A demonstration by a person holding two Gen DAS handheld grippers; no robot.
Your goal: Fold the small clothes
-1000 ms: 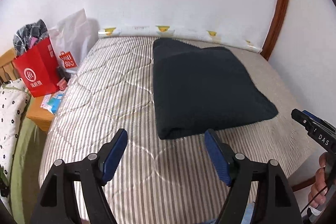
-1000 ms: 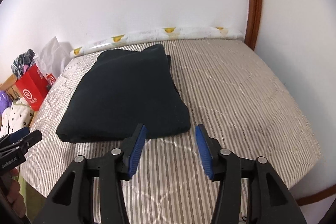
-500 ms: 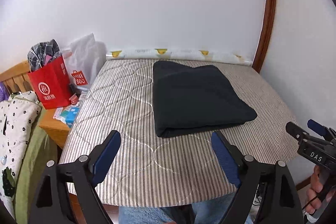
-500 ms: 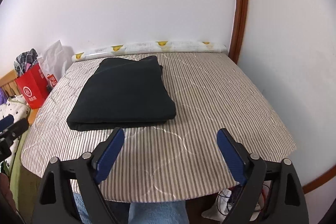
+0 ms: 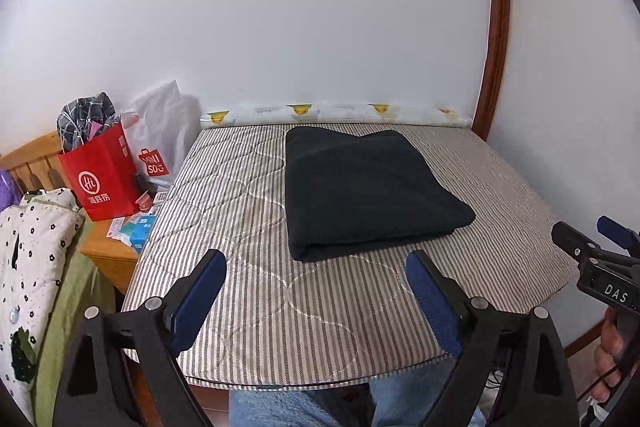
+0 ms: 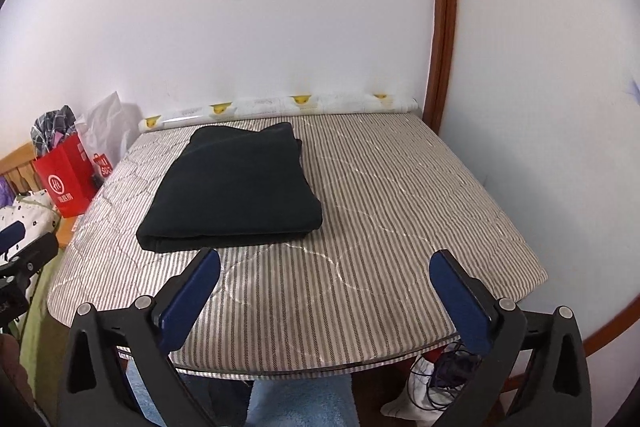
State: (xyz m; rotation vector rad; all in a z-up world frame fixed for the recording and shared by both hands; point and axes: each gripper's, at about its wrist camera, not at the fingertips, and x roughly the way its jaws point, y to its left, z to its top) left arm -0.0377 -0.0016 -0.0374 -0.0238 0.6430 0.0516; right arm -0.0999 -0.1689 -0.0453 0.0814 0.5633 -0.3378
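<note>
The striped table cover (image 5: 248, 211) lies bare along its near edge and down its left side, so there is open room there. In the right wrist view the whole right half of the cover (image 6: 400, 203) is bare up to the far edge. The folded dark garment (image 5: 368, 191) fills the middle of the frame, a low bump in the way. A rolled duck-print sheet (image 5: 332, 113) closes the far edge against the wall. At left of the frame, the red paper bag (image 5: 100, 179) and white plastic bag (image 5: 160, 131) crowd the table's side. A brown wooden post (image 6: 442, 27) stands at the upper right corner.
</note>
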